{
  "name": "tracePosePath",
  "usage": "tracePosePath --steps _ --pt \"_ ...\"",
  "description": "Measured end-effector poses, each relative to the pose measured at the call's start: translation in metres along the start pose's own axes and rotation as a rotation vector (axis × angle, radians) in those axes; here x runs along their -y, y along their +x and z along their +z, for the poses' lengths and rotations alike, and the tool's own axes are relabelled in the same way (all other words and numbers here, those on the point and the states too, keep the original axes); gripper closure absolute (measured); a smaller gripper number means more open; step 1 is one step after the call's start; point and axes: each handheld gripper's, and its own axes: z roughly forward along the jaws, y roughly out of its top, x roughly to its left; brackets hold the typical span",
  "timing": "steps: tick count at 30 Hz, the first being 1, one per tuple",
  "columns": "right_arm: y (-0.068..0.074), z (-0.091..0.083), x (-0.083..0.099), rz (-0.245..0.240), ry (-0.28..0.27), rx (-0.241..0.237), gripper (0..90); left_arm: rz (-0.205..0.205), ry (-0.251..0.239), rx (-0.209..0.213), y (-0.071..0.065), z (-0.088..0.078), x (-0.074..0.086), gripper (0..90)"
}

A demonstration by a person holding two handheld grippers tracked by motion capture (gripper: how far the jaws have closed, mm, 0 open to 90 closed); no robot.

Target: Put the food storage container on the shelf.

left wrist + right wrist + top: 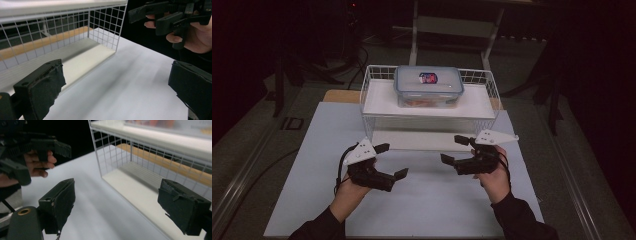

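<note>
A white wire rack [377, 101] stands on the white board [432, 200], with a white shelf on top and an open bay underneath. A clear lidded food box [428, 86] sits on that shelf. My left gripper [392, 160] hovers in front of the rack's left end, jaws open and holding nothing. In front of the right end, my right gripper [453, 149] is open as well. In the left gripper view my own jaws [120, 85] frame bare board, with the right gripper [152, 17] beyond. The right gripper view has its jaws [120, 202] apart beside the rack [110, 152].
A wooden strip [341, 95] runs behind the rack along the board's far edge. Dark floor, cables and table legs [414, 35] lie beyond. Bare board stretches between and in front of my hands. The rack's lower bay [82, 57] holds nothing.
</note>
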Motion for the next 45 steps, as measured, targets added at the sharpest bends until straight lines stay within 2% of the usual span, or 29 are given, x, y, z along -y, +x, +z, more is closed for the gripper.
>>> tracePosePath --steps 3,7,9,12,18,21,25,36,41,45 --pt "0.001 -0.003 0.012 -0.003 0.009 0.001 14.3 -0.004 0.017 0.005 -0.001 0.000 0.008 0.4" --pt "0.002 -0.008 0.028 -0.009 0.017 -0.005 14.3 0.012 0.047 0.008 -0.002 -0.002 0.021 0.4" --pt "0.002 -0.010 0.037 -0.012 0.026 0.014 14.3 0.015 0.042 0.012 -0.002 -0.004 0.027 0.4" --pt "0.000 -0.014 0.048 -0.001 0.038 0.013 14.4 0.008 0.060 0.006 -0.001 -0.005 0.035 0.4" --pt "-0.002 -0.025 0.064 0.007 0.027 0.025 14.4 -0.007 0.092 0.002 0.000 -0.006 0.050 0.4" --pt "-0.003 -0.031 0.072 0.010 0.033 0.040 14.4 0.015 0.113 -0.010 0.002 -0.007 0.057 0.4" --pt "-0.004 -0.038 0.082 0.026 0.041 0.060 14.4 0.008 0.115 -0.011 0.005 -0.011 0.064 0.4" --pt "-0.013 -0.053 0.111 0.087 0.061 0.099 15.2 -0.021 0.128 -0.026 0.011 -0.018 0.079 0.4" --pt "-0.015 -0.052 0.115 0.087 0.079 0.111 15.3 -0.021 0.122 -0.015 0.012 -0.016 0.080 0.4" --pt "-0.017 -0.050 0.117 0.100 0.085 0.101 15.3 -0.015 0.115 -0.015 0.011 -0.017 0.079 0.4"
